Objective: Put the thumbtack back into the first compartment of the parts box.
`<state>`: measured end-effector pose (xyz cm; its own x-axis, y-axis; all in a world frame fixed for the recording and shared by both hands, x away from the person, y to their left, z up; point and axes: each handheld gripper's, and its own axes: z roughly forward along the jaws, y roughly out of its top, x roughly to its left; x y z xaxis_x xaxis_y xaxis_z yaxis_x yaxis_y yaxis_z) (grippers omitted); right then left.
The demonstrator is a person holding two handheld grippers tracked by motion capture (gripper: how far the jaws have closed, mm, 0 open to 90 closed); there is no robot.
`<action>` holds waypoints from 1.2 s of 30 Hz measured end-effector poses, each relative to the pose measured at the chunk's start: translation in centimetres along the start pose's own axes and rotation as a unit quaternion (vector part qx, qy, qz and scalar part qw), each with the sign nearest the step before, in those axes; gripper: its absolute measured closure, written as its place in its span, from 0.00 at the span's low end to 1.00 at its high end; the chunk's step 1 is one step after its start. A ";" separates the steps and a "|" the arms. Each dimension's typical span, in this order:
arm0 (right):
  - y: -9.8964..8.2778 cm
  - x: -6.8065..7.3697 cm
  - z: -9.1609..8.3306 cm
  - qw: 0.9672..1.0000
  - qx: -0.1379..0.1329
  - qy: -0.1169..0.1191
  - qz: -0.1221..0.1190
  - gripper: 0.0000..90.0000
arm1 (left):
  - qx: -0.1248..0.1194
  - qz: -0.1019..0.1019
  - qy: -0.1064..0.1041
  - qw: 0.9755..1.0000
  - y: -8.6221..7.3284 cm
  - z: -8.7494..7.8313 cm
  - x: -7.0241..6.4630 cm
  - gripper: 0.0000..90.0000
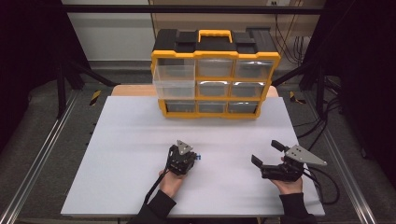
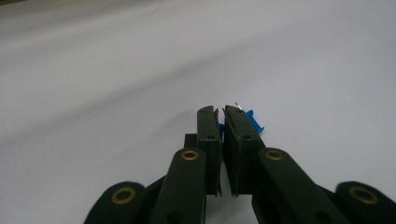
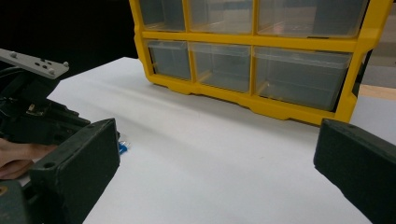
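From the high view, the left gripper [image 1: 187, 151] rests low on the white table [image 1: 140, 140], and a tiny blue pin [image 1: 198, 157] peeks out at its tip, so it looks like the pin is being picked up. The right gripper [image 1: 265, 154] waits off to the side with its jaws wide apart and nothing in them. At the far edge of the table stands a yellow drawer box [image 1: 215, 74], and its top left clear drawer [image 1: 173, 79] is pulled out, maybe so the pin can go in there. Dark frames and cables stand around the table. In the left gripper view, the left gripper [image 2: 220, 114] has its jaws squeezed together on the blue pin [image 2: 254, 122], which pokes out the side with its thin metal point up. In the right gripper view, the wide black jaws frame the yellow drawer box [image 3: 252, 42], and the blue pin [image 3: 123, 148] lies by the other gripper.
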<state>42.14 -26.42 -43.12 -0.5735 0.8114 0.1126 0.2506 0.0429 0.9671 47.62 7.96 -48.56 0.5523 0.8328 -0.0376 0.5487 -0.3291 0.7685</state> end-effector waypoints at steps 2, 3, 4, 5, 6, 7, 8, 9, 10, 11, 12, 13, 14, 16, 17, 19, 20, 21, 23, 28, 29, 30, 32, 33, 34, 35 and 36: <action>0.0 0.0 0.0 1.000 0.000 0.000 -0.001 0.01 | -0.001 -0.002 -0.003 1.000 0.0 0.0 0.1 0.94; 0.0 -0.1 0.0 1.000 0.000 0.003 -0.008 0.02 | -0.001 -0.002 -0.003 1.000 0.0 0.0 0.1 0.94; 0.0 -0.1 0.1 1.000 -0.003 0.002 -0.008 0.01 | -0.005 -0.005 -0.003 1.000 0.0 0.0 0.1 0.94; 0.0 -0.1 0.1 1.000 -0.002 0.001 -0.005 0.01 | -0.005 -0.003 -0.003 1.000 0.0 0.0 0.1 0.94; 0.0 0.0 0.1 1.000 -0.002 0.001 -0.005 0.01 | -0.005 -0.001 -0.002 1.000 0.0 0.0 0.1 0.94; 0.0 -0.1 0.1 1.000 -0.003 0.002 -0.008 0.01 | -0.001 0.004 -0.004 1.000 0.0 -0.2 0.2 0.94; 0.0 -0.1 0.1 1.000 -0.003 0.002 -0.007 0.01 | -0.006 0.002 -0.005 1.000 0.1 -0.3 0.3 0.94; 0.0 -0.1 0.1 1.000 -0.002 0.003 -0.010 0.01 | -0.005 0.004 -0.005 1.000 0.1 -0.5 0.4 0.94; 0.0 -0.2 0.0 1.000 0.000 0.003 -0.014 0.01 | -0.011 0.001 -0.006 1.000 0.2 -0.7 0.5 0.94; 0.0 -0.2 0.0 1.000 -0.001 0.003 -0.015 0.01 | -0.013 0.000 -0.007 1.000 0.3 -0.9 0.5 0.94; -0.1 -0.2 0.0 1.000 0.000 0.003 -0.014 0.01 | -0.017 0.000 -0.007 1.000 0.4 -1.1 0.7 0.94; -0.1 -0.2 0.1 1.000 0.000 0.003 -0.015 0.01 | -0.019 -0.001 -0.009 1.000 0.5 -1.3 0.8 0.94; -0.1 -0.1 0.0 1.000 0.002 0.003 -0.009 0.01 | -0.020 0.000 -0.010 1.000 0.6 -1.6 0.9 0.94; -0.1 -0.1 0.0 1.000 0.003 0.003 -0.008 0.01 | -0.030 -0.005 -0.011 0.999 0.9 -2.1 1.2 0.94; -0.1 -0.1 0.0 1.000 0.004 0.003 -0.008 0.01 | -0.032 -0.009 -0.016 0.999 1.2 -2.4 1.3 0.94; -0.1 -0.1 0.0 1.000 0.003 0.003 -0.008 0.01 | -0.041 -0.008 -0.016 0.999 1.7 -3.0 1.4 0.94; -0.1 -0.1 0.0 1.000 0.003 0.003 -0.006 0.01 | -0.044 -0.007 -0.017 0.999 1.9 -3.3 1.4 0.94; 0.0 -0.1 0.0 1.000 0.001 0.003 -0.009 0.01 | -0.048 -0.006 -0.017 0.999 2.2 -3.6 1.5 0.94; -0.1 -0.2 0.0 1.000 0.001 0.004 -0.012 0.01 | -0.057 -0.004 -0.019 0.998 2.7 -4.2 1.5 0.94; 0.0 -0.1 0.0 1.000 0.002 0.003 -0.006 0.01 | -0.081 -0.001 -0.025 0.996 3.9 -6.1 1.9 0.94; 0.0 -0.1 0.0 1.000 0.002 0.003 -0.006 0.01 | -0.087 0.000 -0.027 0.996 4.2 -6.7 2.0 0.94; 0.0 -0.1 0.0 1.000 0.002 0.003 -0.006 0.01 | -0.088 0.004 -0.028 0.996 4.4 -7.0 2.1 0.94; 0.0 -0.1 0.0 1.000 0.002 0.003 -0.006 0.01 | -0.097 0.007 -0.029 0.995 4.9 -7.9 2.3 0.94; 0.0 -0.1 0.0 1.000 0.002 0.003 -0.006 0.01 | -0.096 0.013 -0.030 0.995 5.1 -8.4 2.5 0.94; 0.0 -0.1 0.0 1.000 0.000 0.003 -0.010 0.01 | -0.098 0.017 -0.029 0.995 5.4 -8.8 2.6 0.94; -0.1 -0.1 0.0 1.000 0.000 0.004 -0.011 0.01 | -0.101 0.020 -0.028 0.994 5.6 -9.2 2.7 0.94; 0.0 -0.1 0.0 1.000 0.001 0.003 -0.009 0.01 | -0.103 0.023 -0.030 0.994 5.8 -9.6 2.9 0.94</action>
<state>42.22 -26.49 -43.18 -0.5825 0.8071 0.0965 0.2416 0.0586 0.9686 46.42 12.76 -38.05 0.6142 0.7885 -0.0332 0.3853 -0.2628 0.8846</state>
